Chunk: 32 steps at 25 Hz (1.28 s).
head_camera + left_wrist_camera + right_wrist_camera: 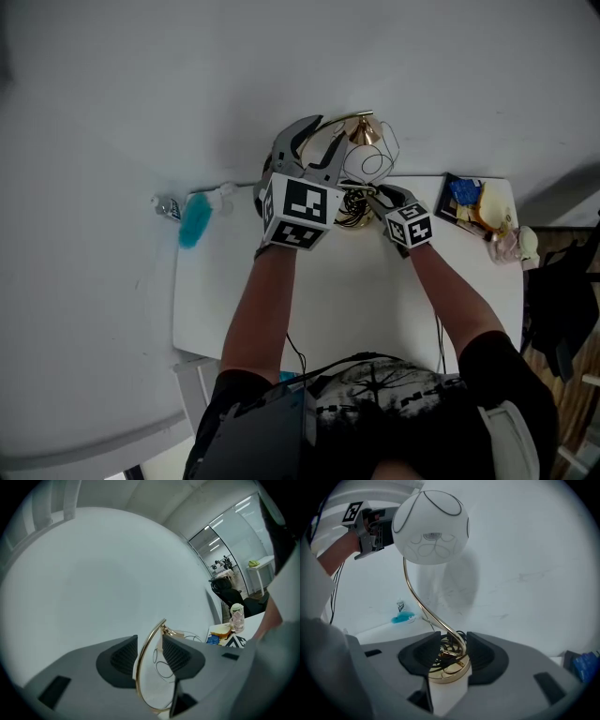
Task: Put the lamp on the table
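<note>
At the far edge of the white surface (281, 300), top centre of the head view, the lamp (367, 167) stands on its round gold base (446, 671). Its curved gold stem (423, 605) rises to the white globe shade (430, 527). A dark cord lies coiled on the base.

The lamp looks to be set down already, so the step in hand is most likely the release. What remains, by my reading, is to draw both grippers back toward the near edge of the surface. That calls for a straight pull along each gripper's own line, with no sideways drift. A nudge on the thin stem or on the small base could tip the top-heavy lamp or slide it off the far edge.

The left gripper (323, 141) sits high on the lamp. In the left gripper view its jaws stand wide, with the upper arc of the stem passing between them. The arc runs closer to the jaw at frame left, and neither pad appears to press on it.

The right gripper (373, 199) sits low. In the right gripper view its jaws are spread wide on either side of the base and cord coil. They look clear of both, so it holds nothing.
</note>
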Tool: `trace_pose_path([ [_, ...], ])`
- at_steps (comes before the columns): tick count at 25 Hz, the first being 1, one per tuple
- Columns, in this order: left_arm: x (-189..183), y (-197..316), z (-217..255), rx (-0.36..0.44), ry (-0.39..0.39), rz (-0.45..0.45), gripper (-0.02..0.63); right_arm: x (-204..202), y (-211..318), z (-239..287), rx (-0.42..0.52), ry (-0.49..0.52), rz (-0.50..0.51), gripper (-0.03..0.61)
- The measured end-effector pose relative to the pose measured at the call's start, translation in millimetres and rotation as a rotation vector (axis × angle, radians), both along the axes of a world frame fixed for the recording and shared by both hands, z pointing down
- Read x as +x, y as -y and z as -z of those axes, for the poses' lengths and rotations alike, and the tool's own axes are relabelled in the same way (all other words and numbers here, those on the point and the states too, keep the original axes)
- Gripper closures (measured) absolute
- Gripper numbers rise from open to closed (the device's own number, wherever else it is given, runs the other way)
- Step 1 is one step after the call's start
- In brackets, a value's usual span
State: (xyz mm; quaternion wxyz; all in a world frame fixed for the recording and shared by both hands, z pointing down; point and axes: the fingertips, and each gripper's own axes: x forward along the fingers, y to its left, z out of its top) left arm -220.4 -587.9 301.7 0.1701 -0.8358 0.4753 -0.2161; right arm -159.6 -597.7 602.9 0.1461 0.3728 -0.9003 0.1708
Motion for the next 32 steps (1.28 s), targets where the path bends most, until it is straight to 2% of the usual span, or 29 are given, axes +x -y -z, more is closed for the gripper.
trace_pose_path([
  [6, 2.4, -38.1, -1.2, -0.033, -0.12, 0.009, 0.459, 14.3, -29.8, 28.3, 0.038, 0.024, 0.034, 0.416],
  [8, 6.2, -55.0, -10.3, -0.064, -0.154, 0.008, 0.504, 18.8, -46.9, 39.4, 0.043, 0.047, 0.067, 0.417],
  [10, 10.1, -73.6, -23.6, -0.102, -0.196, 0.011, 0.543, 26.1, -64.1, 53.7, 0.04, 0.096, 0.082, 0.433],
  [13, 17.8, -105.5, -45.0, -0.14, -0.258, 0.024, 0.575, 41.5, -92.0, 85.2, 0.024, 0.225, 0.077, 0.481],
  [15, 26.1, -126.4, -59.5, -0.166, -0.291, 0.024, 0.588, 51.7, -110.6, 104.6, 0.057, 0.245, 0.091, 0.505],
  [19, 45.9, -168.4, -92.0, -0.233, -0.336, 0.023, 0.597, 75.1, -149.5, 129.7, 0.131, 0.208, 0.127, 0.539],
  [25, 66.4, -226.4, -127.9, -0.301, -0.345, 0.008, 0.598, 110.4, -210.2, 150.3, 0.208, 0.144, 0.172, 0.555],
  [32, 108.8, -274.5, -134.6, -0.323, -0.438, -0.051, 0.598, 154.6, -269.9, 151.9, 0.276, 0.044, 0.186, 0.557],
])
